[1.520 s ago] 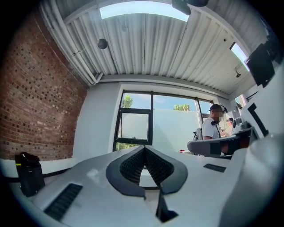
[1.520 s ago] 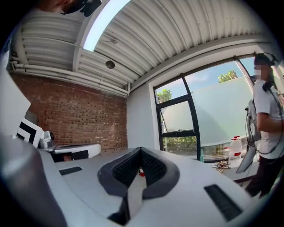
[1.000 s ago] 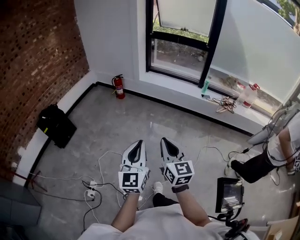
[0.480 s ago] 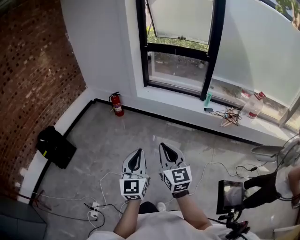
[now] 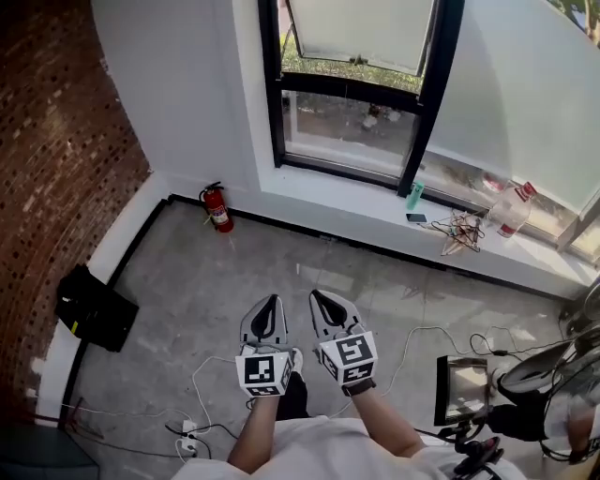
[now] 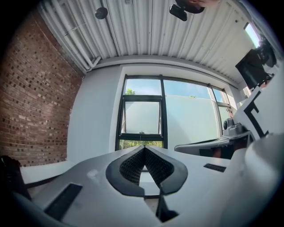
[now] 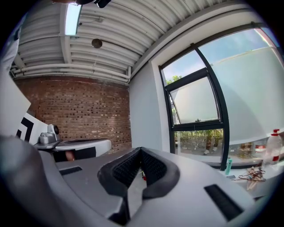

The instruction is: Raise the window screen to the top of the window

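The black-framed window (image 5: 356, 94) is ahead across the concrete floor, above a white sill (image 5: 375, 211). A pale frosted screen (image 5: 361, 28) fills its upper part, with clear glass and greenery below; the left gripper view shows the same screen (image 6: 143, 117), and so does the right gripper view (image 7: 195, 106). My left gripper (image 5: 268, 302) and right gripper (image 5: 319, 298) are held side by side over the floor, well short of the window. Both are shut with nothing between the jaws, as the left gripper (image 6: 144, 147) and right gripper (image 7: 140, 150) show up close.
A red fire extinguisher (image 5: 216, 206) stands by the wall left of the window. On the sill lie a green bottle (image 5: 413, 195), tangled cables (image 5: 459, 228) and a plastic bottle (image 5: 514, 208). A black bag (image 5: 92, 309), a power strip with cords (image 5: 187, 427) and a monitor (image 5: 459, 389) sit on the floor.
The person has walked towards the window, so it looms larger and nearer. Both grippers came forward together and stay shut. The seated person at the right has slid out of view.
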{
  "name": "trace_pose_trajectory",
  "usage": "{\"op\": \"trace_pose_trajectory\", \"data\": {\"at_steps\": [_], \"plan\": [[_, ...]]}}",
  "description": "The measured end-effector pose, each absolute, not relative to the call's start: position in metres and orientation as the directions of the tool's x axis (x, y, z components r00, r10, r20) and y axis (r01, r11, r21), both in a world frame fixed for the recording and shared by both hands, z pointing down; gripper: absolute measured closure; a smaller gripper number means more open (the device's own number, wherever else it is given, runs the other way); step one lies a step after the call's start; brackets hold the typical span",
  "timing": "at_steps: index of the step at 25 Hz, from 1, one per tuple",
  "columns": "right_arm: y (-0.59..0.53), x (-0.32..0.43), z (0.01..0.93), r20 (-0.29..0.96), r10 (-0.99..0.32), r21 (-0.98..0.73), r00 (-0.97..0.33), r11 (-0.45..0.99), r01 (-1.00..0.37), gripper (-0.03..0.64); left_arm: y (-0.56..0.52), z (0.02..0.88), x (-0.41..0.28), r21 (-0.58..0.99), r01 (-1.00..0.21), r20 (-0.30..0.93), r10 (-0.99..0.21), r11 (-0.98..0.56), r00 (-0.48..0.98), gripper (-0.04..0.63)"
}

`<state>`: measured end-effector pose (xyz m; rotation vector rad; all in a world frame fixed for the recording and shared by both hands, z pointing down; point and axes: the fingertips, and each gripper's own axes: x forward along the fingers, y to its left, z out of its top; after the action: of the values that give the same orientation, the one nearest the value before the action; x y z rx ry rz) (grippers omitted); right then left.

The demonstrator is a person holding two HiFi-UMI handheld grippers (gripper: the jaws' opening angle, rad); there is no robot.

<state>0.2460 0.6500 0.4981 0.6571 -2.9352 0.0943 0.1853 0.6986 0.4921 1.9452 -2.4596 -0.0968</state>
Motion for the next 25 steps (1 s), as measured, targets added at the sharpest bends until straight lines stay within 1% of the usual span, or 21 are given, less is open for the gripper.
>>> {"op": "trace_pose_trajectory", "data": {"at_steps": [6,10,12,14,16,19,23,25], "plan": [[0.578,0.150,0.493,0.146,-0.408,-0.040,-0.901,0.908,-0.417,0.617,0.598,0.476,0.090,0.065,-0.981,-0.067,-0.980,0.183,-0.187,0.601],[0.510,0.109,0.470,0.119,-0.487,0.054,-0.865,0.873,-0.484,0.617,0.538,0.448,0.036,-0.010,-0.988,-0.106,-0.982,0.156,-0.154,0.601],[0.483,0.095,0.465,0.113,-0.528,0.070,-0.842,0.850,-0.523,0.617,0.520,0.449,0.013,-0.004,-0.989,-0.107,-0.983,0.147,-0.146,0.601],[0.463,0.084,0.471,0.131,-0.546,0.056,-0.828,0.838,-0.543,0.617,0.504,0.461,0.001,0.052,-0.991,-0.093,-0.987,0.126,-0.130,0.601],[0.442,0.077,0.484,0.170,-0.560,0.036,-0.811,0.826,-0.563,0.617,0.486,0.474,0.004,0.081,-0.993,-0.068,-0.993,0.087,-0.093,0.601],[0.409,0.063,0.497,0.193,-0.573,0.043,-0.797,0.816,-0.576,0.617,0.454,0.489,0.002,0.059,-0.996,-0.030,-0.997,0.063,-0.065,0.600],[0.355,0.029,0.505,0.183,-0.563,0.023,-0.806,0.822,-0.569,0.617,0.399,0.494,-0.027,0.081,-0.995,-0.050,-0.997,0.050,-0.054,0.600],[0.322,0.009,0.513,0.184,-0.555,0.026,-0.811,0.828,-0.561,0.617,0.364,0.494,-0.042,0.050,-0.997,-0.049,-0.997,0.055,-0.057,0.600]]}}
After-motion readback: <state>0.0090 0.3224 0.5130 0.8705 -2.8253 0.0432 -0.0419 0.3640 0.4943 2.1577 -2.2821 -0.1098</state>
